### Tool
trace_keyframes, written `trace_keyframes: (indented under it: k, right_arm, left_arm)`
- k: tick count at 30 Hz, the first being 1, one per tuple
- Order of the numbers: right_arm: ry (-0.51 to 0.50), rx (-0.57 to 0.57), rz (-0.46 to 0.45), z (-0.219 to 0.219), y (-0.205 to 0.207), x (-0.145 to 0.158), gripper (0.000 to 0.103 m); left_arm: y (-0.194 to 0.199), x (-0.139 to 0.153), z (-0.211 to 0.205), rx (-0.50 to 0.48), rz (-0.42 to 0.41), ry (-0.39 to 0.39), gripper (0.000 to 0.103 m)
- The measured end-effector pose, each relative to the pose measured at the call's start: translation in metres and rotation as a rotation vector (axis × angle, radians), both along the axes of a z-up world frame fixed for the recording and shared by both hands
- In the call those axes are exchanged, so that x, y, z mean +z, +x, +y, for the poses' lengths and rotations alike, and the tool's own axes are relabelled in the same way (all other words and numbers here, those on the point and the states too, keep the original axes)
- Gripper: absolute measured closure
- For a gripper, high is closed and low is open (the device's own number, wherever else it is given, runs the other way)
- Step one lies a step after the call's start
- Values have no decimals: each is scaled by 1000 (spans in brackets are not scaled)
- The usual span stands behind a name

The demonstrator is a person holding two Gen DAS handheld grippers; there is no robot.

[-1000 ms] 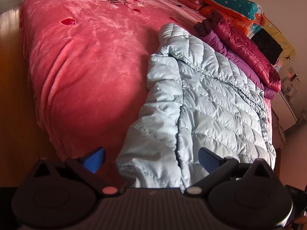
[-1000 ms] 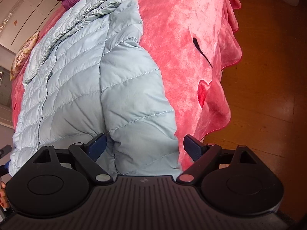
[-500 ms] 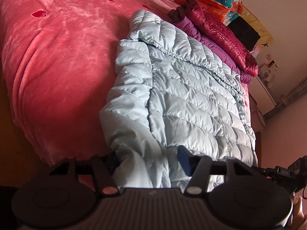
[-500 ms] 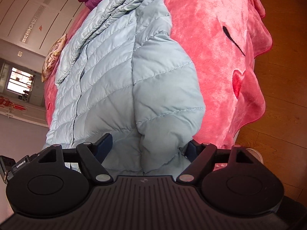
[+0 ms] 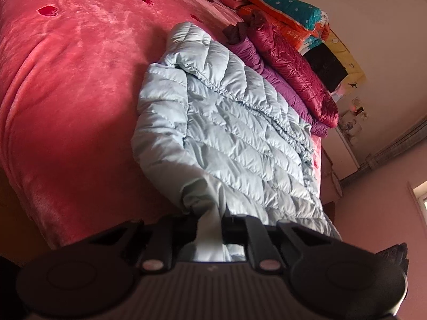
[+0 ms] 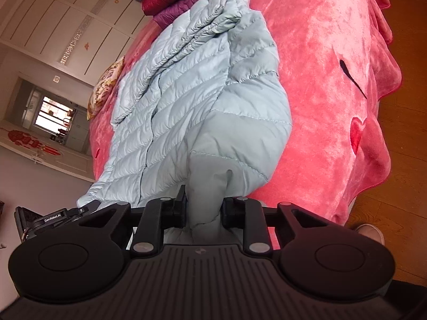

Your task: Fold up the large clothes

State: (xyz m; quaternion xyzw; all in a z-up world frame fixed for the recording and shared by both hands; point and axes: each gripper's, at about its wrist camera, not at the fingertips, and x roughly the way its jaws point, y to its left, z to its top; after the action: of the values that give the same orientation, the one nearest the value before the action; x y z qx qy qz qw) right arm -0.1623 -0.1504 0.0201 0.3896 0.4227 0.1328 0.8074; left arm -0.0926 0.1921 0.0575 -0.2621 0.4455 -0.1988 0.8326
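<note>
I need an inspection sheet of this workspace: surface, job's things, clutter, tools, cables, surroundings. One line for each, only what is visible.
Surface: pink blanket with red hearts covers the bed.
Job's things: light blue jacket spread flat.
Clutter: dark red jacket and purple jacket beside it; folded quilts behind.
Tools: left tool and right tool both shut on jacket fabric at the near edge.
Cables: nothing seen.
Surroundings: wooden floor, window.

A pink blanket (image 5: 66,85) with red hearts covers the bed. Along its far edge lie a dark red jacket (image 5: 296,72), a purple jacket (image 5: 269,77) and folded quilts (image 5: 285,13). A floral pillow (image 6: 106,88) rests on the blanket.
</note>
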Motion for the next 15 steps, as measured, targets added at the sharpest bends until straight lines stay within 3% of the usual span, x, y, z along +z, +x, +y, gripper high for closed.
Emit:
trace_keyframes:
  k: [10, 15]
  right_arm:
    - [160, -57, -114, -7, 10, 23, 81]
    - [217, -91, -166, -11, 27, 41, 82]
  left_arm:
    - [25, 21, 10, 61, -18, -228, 95]
    - [46, 41, 10, 71, -53, -307, 95]
